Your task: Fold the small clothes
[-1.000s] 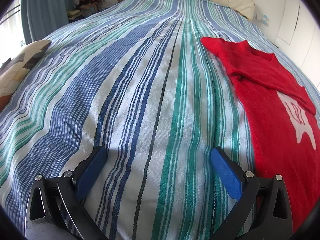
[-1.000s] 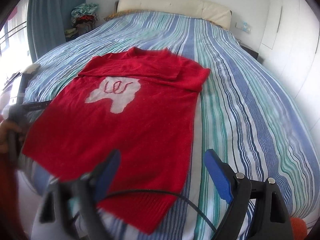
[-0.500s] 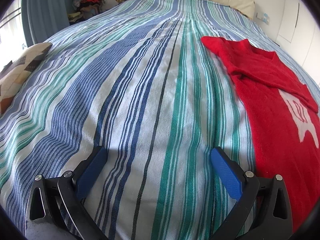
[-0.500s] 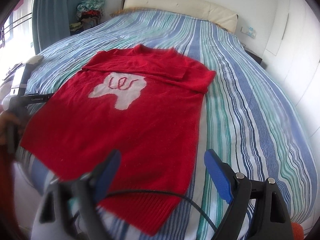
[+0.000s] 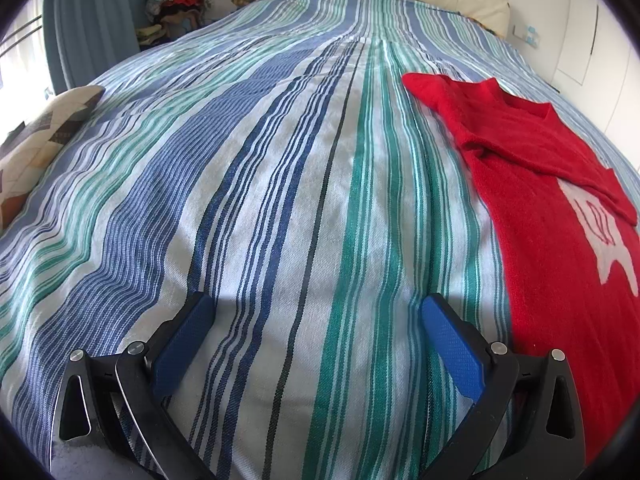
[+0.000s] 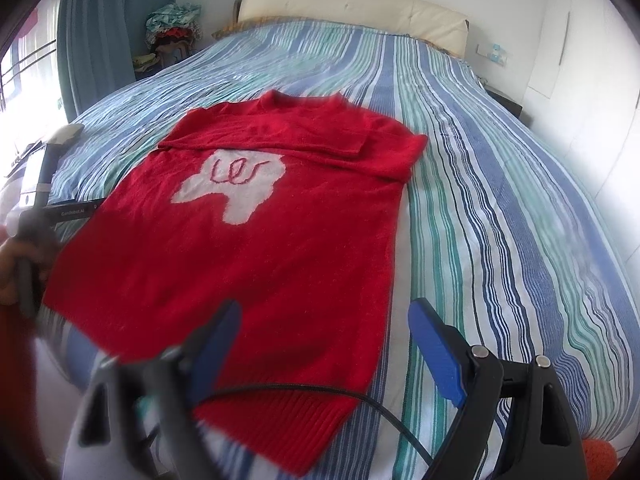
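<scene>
A red knitted sweater (image 6: 256,264) with a white patch lies flat on the striped bedspread (image 6: 500,216), its sleeves folded across the chest and its hem near the front edge. My right gripper (image 6: 324,316) is open and empty, hovering over the sweater's lower right hem. My left gripper (image 5: 316,312) is open and empty over bare bedspread (image 5: 248,184), with the sweater (image 5: 552,216) to its right. The left gripper's body (image 6: 36,216) shows at the left edge of the right wrist view, beside the sweater's left side.
A cream headboard (image 6: 352,12) and wall stand at the far end. A pile of clothes (image 5: 180,0) sits by the blue curtain at the back left. A patterned cushion (image 5: 44,136) lies at the bed's left edge. A black cable (image 6: 304,392) crosses the hem.
The right gripper has shifted slightly, so the sweater appears further right and lower. The left gripper has barely moved. Both stay open.
</scene>
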The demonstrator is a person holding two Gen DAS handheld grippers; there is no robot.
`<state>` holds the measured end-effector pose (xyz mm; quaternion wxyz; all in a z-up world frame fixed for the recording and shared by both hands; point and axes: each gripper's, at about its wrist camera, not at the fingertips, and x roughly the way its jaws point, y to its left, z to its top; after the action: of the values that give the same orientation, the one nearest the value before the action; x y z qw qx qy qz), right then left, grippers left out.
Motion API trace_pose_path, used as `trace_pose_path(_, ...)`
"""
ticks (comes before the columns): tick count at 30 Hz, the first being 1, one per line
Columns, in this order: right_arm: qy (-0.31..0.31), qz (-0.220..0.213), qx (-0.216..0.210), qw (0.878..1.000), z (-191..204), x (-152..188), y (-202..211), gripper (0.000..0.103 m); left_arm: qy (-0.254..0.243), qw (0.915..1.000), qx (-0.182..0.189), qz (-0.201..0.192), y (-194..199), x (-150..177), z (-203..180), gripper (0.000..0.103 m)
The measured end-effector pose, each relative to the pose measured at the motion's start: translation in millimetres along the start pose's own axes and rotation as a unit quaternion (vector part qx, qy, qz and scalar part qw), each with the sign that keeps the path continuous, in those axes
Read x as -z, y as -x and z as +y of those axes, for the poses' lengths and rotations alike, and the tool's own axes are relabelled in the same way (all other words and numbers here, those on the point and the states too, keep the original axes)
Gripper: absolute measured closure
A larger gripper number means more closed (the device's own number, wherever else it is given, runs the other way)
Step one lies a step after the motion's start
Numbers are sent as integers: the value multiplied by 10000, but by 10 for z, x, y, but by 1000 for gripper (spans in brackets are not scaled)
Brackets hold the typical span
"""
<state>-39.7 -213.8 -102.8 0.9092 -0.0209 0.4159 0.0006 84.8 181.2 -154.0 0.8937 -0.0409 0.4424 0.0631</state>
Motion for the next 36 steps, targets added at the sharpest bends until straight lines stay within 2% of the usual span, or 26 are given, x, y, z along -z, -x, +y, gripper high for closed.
trace_pose_path(14,115,-46,36,9999,44,9,38,18,-7,10000,-2,1,0,0,-1,1)
trace_pose_path(18,42,-38,29,10000,7,7,33,18,94,9999,47,63,93,-126,10,1)
trace_pose_path(20,6,-37,33,10000,-3,8,34,18,208,9996,95,-160,164,-307,42,1)
trace_pose_path(23,8,-15,31,10000,-2,10,19,18,342,9970,-107,-687,201,-626,105,1)
trace_pose_path(25,28,2,35,10000,9,11,11,18,337,9957,-336,-794,70,-746,145,0)
trace_pose_path(26,38,-2,40,10000,15,15,13,18,287,9966,-446,-631,-75,-760,169,0)
trace_pose_path(28,54,-28,53,10000,19,14,25,18,241,9981,-459,336,-538,-663,250,0)
trace_pose_path(30,40,-56,69,10000,16,12,38,18,544,9982,-120,209,-562,-617,387,1)
trace_pose_path(32,4,-79,69,9999,-1,9,47,18,692,9975,-15,155,-547,-609,460,1)
trace_pose_path(36,-81,-104,48,9999,-42,0,52,18,583,9979,-155,235,-653,-633,436,0)
